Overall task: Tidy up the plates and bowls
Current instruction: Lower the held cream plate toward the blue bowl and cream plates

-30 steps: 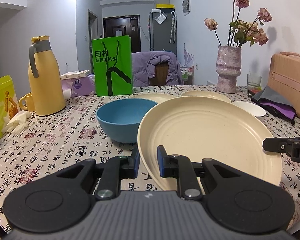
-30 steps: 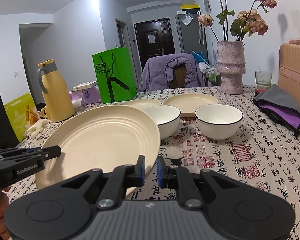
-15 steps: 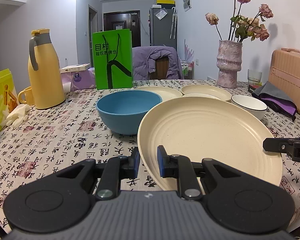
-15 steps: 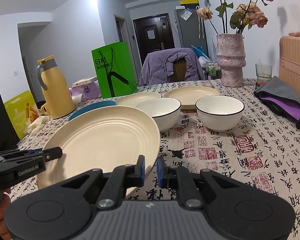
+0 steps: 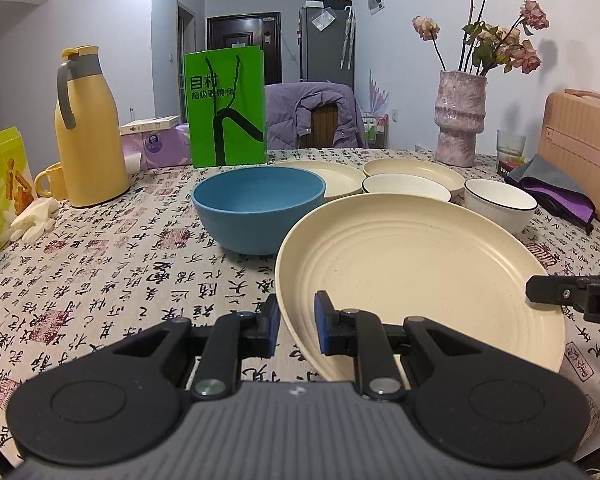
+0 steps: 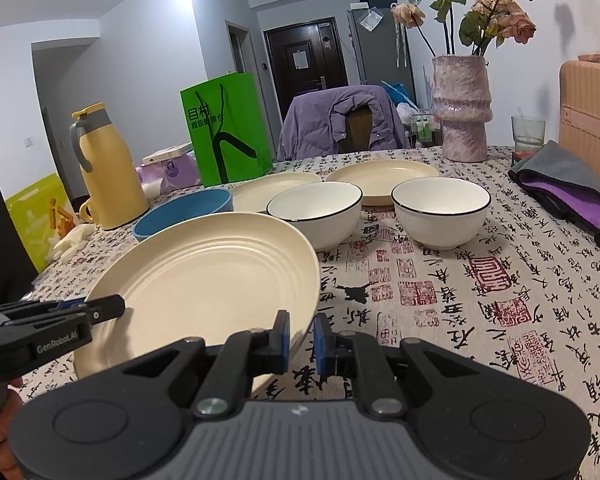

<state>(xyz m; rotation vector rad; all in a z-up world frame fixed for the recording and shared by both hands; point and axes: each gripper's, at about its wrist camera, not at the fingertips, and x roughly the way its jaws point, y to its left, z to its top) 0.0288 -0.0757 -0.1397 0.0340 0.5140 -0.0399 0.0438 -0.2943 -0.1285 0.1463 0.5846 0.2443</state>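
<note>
Both grippers (angled down) clamp plate (image 5: 412,272).

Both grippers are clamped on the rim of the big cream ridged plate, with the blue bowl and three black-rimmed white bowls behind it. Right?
Not quite: there are two black-rimmed white bowls, not three, as the right wrist view shows. The rest stands: left gripper and right gripper both clamp the big cream ridged plate, with the blue bowl behind.
</note>
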